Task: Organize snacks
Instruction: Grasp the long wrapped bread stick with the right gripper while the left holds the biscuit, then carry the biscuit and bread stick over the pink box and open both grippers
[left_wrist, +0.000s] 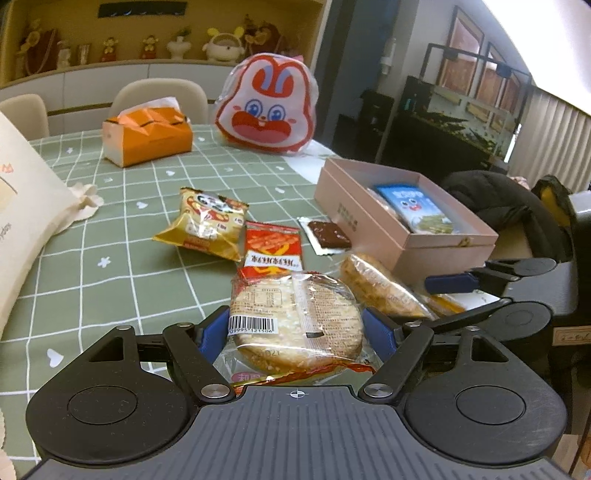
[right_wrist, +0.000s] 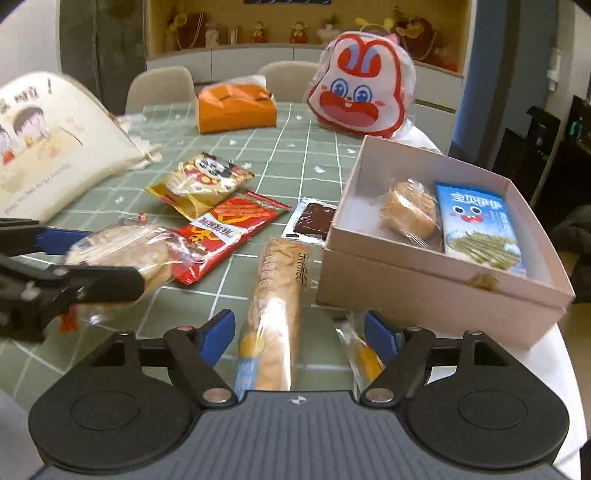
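Broadly, the table (left_wrist: 110, 229) wears a green checked cloth and carries everything. A cream tote bag (left_wrist: 26, 206) lies at its left, a rabbit-face bag (left_wrist: 266, 107) stands at the far side, and an orange tissue box (left_wrist: 147, 136) sits left of that. The pink box (right_wrist: 424, 280) rests open at the right edge; inside lie a blue packet (right_wrist: 480, 225) and, beside it on the left, a wrapped cake (right_wrist: 410, 210).

The left gripper (left_wrist: 295, 332) has its jaws clamped on a round rice cracker (left_wrist: 295, 325) in clear wrap, held above the cloth. The right gripper (right_wrist: 299, 332) has its jaws apart; a long cracker pack (right_wrist: 277, 295) lies on the cloth between them, and neither blue pad touches it. A small yellow-filled wrapper (right_wrist: 360, 350) lies against the inner side of the right pad.

Loose on the cloth between tote and box lie a gold panda packet (right_wrist: 199, 181), a red packet (right_wrist: 229, 232) just in front of it, and a small brownie (right_wrist: 312, 218) close against the box's left wall.
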